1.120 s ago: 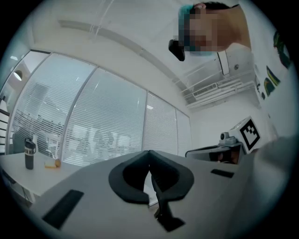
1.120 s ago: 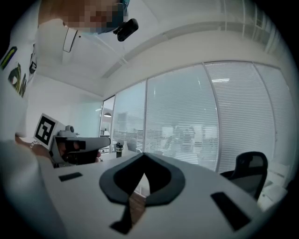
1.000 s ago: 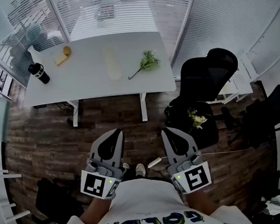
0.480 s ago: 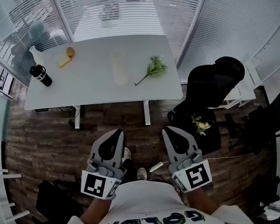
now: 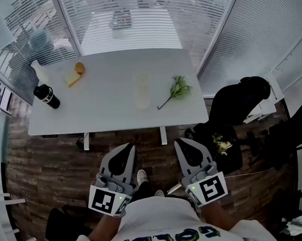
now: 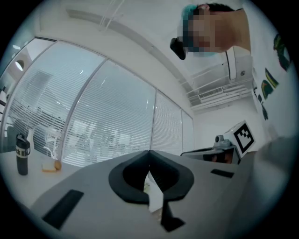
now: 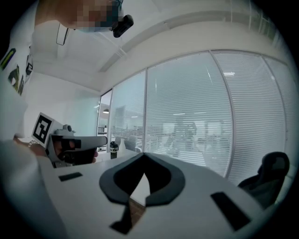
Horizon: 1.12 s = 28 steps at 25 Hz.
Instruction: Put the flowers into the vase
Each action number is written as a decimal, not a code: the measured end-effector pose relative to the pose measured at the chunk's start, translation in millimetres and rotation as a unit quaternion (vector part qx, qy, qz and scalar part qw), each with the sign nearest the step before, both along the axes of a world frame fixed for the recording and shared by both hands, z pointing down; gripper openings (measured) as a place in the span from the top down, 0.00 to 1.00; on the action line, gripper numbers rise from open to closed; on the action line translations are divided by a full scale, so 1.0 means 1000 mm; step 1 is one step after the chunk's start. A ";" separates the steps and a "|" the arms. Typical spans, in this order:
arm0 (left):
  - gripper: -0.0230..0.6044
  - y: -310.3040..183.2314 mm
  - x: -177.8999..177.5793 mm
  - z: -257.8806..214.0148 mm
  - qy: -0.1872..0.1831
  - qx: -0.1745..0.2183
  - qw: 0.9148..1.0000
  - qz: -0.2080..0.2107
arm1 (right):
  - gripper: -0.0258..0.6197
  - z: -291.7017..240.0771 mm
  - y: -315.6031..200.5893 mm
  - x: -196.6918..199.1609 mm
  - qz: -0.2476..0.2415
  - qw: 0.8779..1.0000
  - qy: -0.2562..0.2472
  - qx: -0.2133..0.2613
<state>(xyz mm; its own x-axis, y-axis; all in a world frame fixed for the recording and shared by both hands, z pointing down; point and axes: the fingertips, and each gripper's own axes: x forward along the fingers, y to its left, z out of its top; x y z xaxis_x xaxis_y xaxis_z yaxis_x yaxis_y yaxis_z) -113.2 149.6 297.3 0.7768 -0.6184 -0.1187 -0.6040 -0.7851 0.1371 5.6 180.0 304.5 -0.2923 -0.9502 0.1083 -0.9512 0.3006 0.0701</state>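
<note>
Bottles stand at the left end of the white table (image 5: pixel 104 113): a black bottle (image 5: pixel 46 96) near the front edge and a pale bottle (image 5: pixel 39 72) behind it. Just to the right of them lie a yellow block (image 5: pixel 72 79) and a small orange ball (image 5: pixel 80 68), very close to each other. Near the middle of the table stands the clear vase (image 5: pixel 142 90), upright and hard to see against the white top. To the right of the vase, near it but not touching, lie the flowers (image 5: pixel 178 87), with the stem pointing toward the front edge.

You hold both grippers low in front of your body, over the wooden floor (image 5: pixel 50 155), on your side of the table and well apart from it. Your left gripper (image 5: pixel 125 149) has its jaws pressed together with nothing between them; the vase is ahead of it and a little to the right. Your right gripper (image 5: pixel 183 143) is also clenched and empty; the flowers lie almost straight ahead of it, up on the table. Further right a black office chair (image 5: pixel 239 98) stands beside the table, and a second small bunch of flowers (image 5: pixel 223 144) lies on a dark seat in front of it.
</note>
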 end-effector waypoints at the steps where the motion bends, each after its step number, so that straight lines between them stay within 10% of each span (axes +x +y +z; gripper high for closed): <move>1: 0.94 -0.008 -0.004 0.002 -0.003 0.000 1.000 0.002 | 0.95 0.001 -0.008 -0.004 0.000 1.000 -0.001 -0.001; 28: 0.94 -0.133 0.065 0.020 -0.017 -0.016 0.999 0.043 | 0.95 0.022 -0.127 0.067 0.052 0.998 -0.015 -0.022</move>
<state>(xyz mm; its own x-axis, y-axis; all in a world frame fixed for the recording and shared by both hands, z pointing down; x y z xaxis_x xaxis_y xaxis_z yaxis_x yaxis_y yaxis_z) -48.7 16.4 317.6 0.8305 -0.5522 -0.0736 -0.5391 -0.8299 0.1437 72.5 53.1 326.1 -0.1952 -0.9702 0.1438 -0.9791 0.2013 0.0293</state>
